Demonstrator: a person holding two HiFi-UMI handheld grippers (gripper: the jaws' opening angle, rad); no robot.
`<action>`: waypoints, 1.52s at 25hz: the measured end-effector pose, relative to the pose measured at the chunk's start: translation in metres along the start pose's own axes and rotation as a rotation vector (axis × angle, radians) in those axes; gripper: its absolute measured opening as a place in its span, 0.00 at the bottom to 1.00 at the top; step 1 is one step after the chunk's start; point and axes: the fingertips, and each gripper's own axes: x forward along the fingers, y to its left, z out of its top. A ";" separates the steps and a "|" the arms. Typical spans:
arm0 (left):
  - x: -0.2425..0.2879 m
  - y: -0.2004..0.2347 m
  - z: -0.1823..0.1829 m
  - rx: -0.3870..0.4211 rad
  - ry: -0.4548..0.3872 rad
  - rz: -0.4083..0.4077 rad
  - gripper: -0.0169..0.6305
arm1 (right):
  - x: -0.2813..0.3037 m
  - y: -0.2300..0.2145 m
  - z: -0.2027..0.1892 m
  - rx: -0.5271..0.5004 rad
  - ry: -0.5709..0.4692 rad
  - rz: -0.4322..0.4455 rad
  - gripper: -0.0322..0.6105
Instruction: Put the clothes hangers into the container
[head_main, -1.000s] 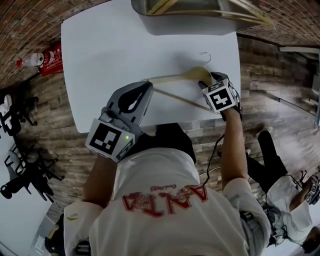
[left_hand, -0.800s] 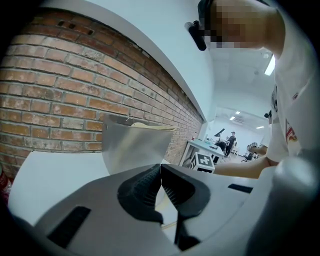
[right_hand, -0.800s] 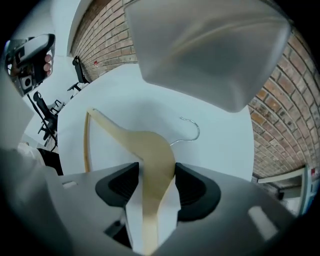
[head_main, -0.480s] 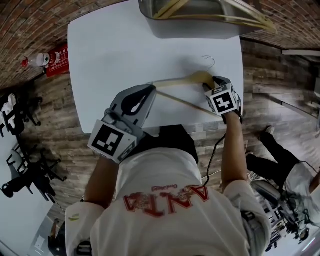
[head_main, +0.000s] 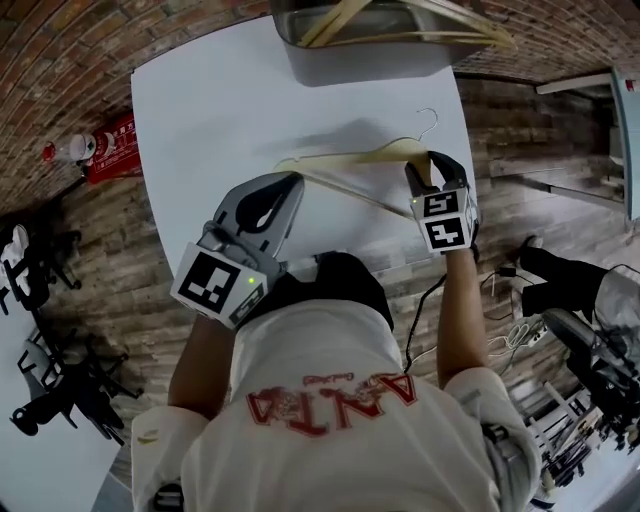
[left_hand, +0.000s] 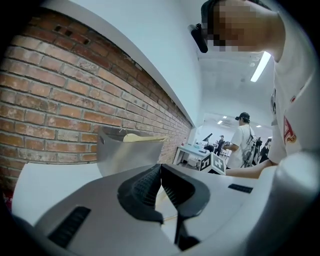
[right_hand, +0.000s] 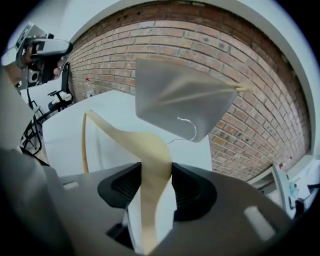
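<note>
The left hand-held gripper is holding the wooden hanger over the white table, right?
No, the right hand-held gripper is holding the hanger over the table; the right gripper view shows its jaws clamped on it.

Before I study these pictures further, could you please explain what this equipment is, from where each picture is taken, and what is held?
No robot here: a person holds tongs in each hand. The head view looks down from a camera on the person's head; each gripper view comes from a camera riding on one pair of tongs. The left tongs are shut and empty. The right tongs have just been closing and now clamp a pale wooden clothes hanger, held over the white table. At its far edge stands a grey metal container already holding similar hangers.
</note>
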 end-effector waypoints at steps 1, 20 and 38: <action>-0.005 0.000 0.003 0.007 -0.005 -0.010 0.04 | -0.007 0.001 0.005 0.012 -0.014 -0.018 0.34; -0.138 0.044 0.057 0.062 -0.146 -0.127 0.04 | -0.148 0.040 0.083 0.287 -0.241 -0.357 0.34; -0.112 0.043 0.100 0.056 -0.235 -0.053 0.04 | -0.184 -0.110 0.196 0.087 -0.323 -0.491 0.34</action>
